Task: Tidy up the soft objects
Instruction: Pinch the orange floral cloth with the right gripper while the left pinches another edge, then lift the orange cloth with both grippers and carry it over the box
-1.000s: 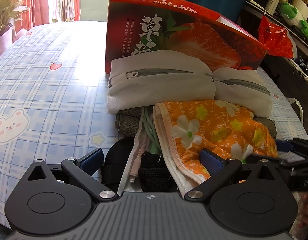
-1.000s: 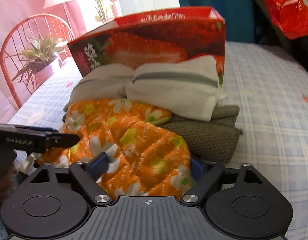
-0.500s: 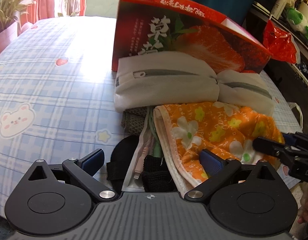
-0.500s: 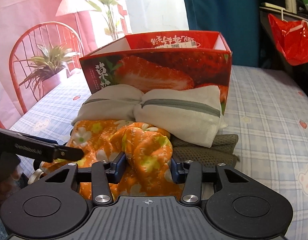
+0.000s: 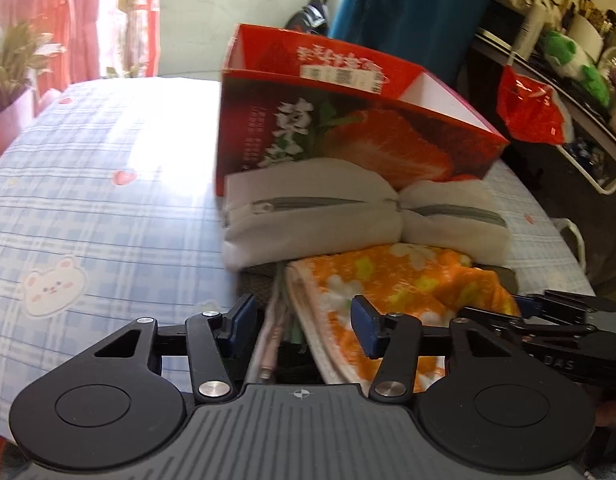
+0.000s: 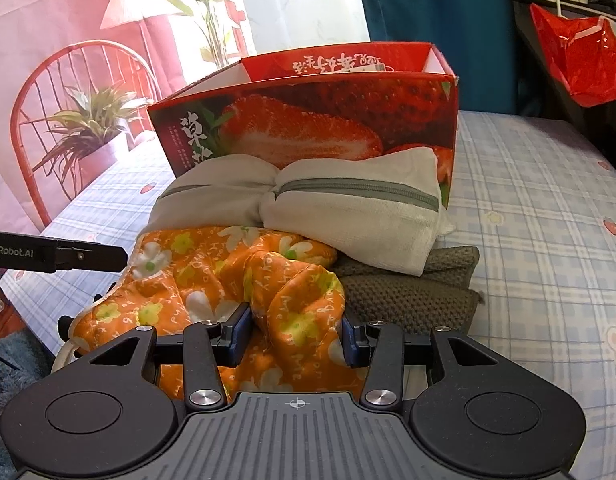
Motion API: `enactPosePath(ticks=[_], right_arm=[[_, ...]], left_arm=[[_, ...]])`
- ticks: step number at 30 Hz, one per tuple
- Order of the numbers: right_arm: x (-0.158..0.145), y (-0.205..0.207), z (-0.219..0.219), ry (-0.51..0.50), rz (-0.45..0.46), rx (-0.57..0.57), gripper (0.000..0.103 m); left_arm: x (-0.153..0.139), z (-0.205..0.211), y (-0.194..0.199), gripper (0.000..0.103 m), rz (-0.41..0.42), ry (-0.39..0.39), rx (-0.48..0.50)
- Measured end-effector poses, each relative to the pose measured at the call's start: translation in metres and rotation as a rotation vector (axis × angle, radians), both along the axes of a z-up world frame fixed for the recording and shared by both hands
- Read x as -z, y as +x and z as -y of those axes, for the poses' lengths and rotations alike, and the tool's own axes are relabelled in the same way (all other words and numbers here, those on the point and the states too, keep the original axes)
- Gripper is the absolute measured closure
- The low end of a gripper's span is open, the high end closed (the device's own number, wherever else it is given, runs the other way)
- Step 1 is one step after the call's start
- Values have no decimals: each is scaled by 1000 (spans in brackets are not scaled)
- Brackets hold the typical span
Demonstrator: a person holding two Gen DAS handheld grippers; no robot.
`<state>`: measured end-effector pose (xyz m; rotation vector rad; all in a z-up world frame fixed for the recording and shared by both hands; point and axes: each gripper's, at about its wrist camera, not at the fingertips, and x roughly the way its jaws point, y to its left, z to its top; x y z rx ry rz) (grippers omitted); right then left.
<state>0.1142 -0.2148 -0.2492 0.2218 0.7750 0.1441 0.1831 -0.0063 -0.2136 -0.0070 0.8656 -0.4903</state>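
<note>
pinching orange cloth (image 6: 295, 300), right gripper (image 6: 295, 332) is closed; left gripper (image 5: 299, 320) gapes, gripping nothing.

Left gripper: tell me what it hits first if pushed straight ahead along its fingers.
The left gripper is open, and probably meets the edge of the orange floral cloth first. The white zippered pouch and strawberry box lie beyond; depth is unclear.

A home is showing here: a red wire-back chair (image 6: 47, 92), a potted green plant (image 6: 87, 128), and pink curtains (image 6: 67, 0) are standing around.
</note>
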Motion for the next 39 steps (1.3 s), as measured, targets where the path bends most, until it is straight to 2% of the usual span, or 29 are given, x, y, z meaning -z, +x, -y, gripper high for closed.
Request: enactPosePath(ticks=[5,9,11,12,14,18,23,30,34,39], right_arm=[[2,0,0,6,-4,3,62],[3,0,0,14,-10,6,62],[3,0,0,13,-9,6,62],[3,0,0,13,-8,5,62],[1,-1,1,18,-3,3,62],[-8,-2,6,41,17,-9,62],[-22,-6,14,107,56,-9,63],[-58,-5,12,90,169,-62,68],[-86,8,15,82,236,-70,68],[-114,42,20,46,299,-74,68]], left_arm=[[17,8,6,48,-94,-22,21],[22,8,9,51,-113,-57,35],[20,10,8,61,-100,-74,57],[18,11,8,65,-87,-72,64],[11,12,5,82,-56,-57,78],[2,6,2,93,-13,-75,92],[-13,-1,-4,95,49,-114,87],[-52,-7,-9,95,183,-165,68],[-78,-6,1,95,251,-172,69],[-109,3,24,95,334,-172,68]])
